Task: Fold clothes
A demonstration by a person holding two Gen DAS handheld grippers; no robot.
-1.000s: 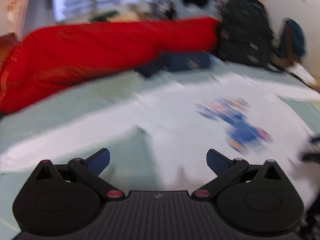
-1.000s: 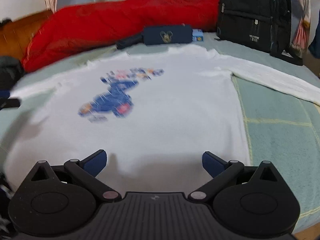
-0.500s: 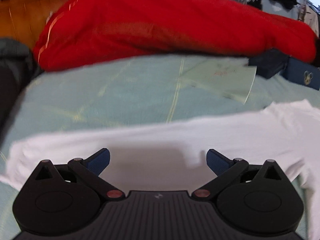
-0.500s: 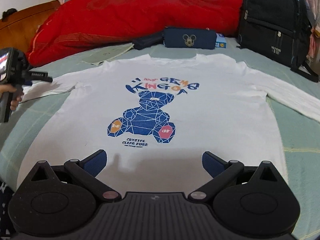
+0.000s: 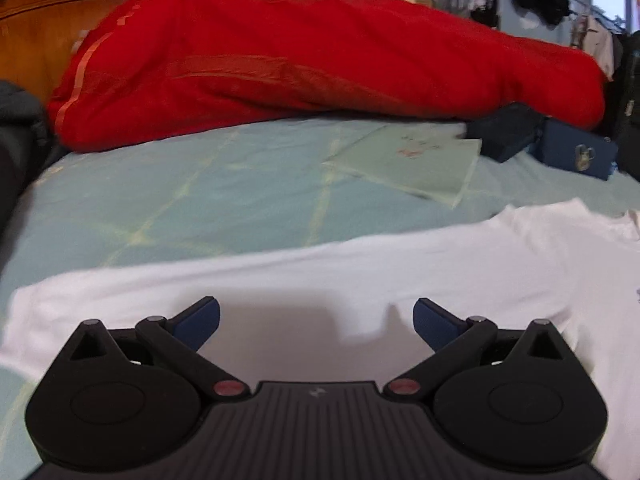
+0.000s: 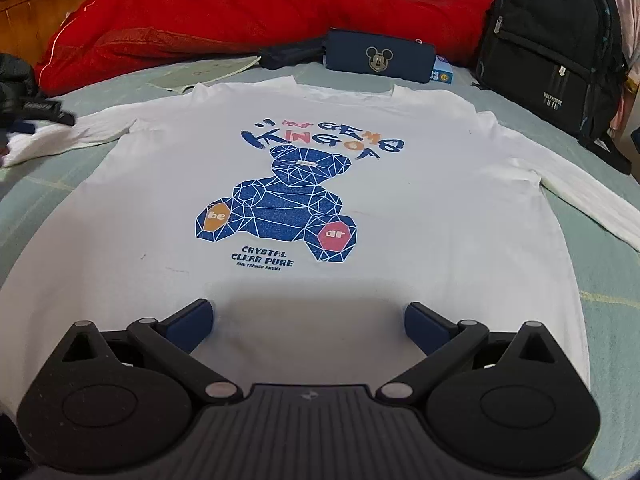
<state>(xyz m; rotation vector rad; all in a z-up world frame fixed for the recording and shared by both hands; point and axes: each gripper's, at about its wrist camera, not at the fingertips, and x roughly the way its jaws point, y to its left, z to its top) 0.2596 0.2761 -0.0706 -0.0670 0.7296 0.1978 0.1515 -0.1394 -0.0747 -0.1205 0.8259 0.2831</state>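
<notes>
Over the bed's left side, we hold our left gripper [image 5: 316, 320] above the spread sleeve [image 5: 248, 280] of the white shirt [image 6: 320, 184], fingers wide and gripping nothing. Toward the right, the shirt lies flat, print up, across the green bedsheet [image 6: 608, 280]. Our right gripper [image 6: 307, 320] hangs over its hem, fingers wide too. At the bed's far edge sit a red quilt [image 6: 240, 12], then a black backpack [image 6: 552, 40].
</notes>
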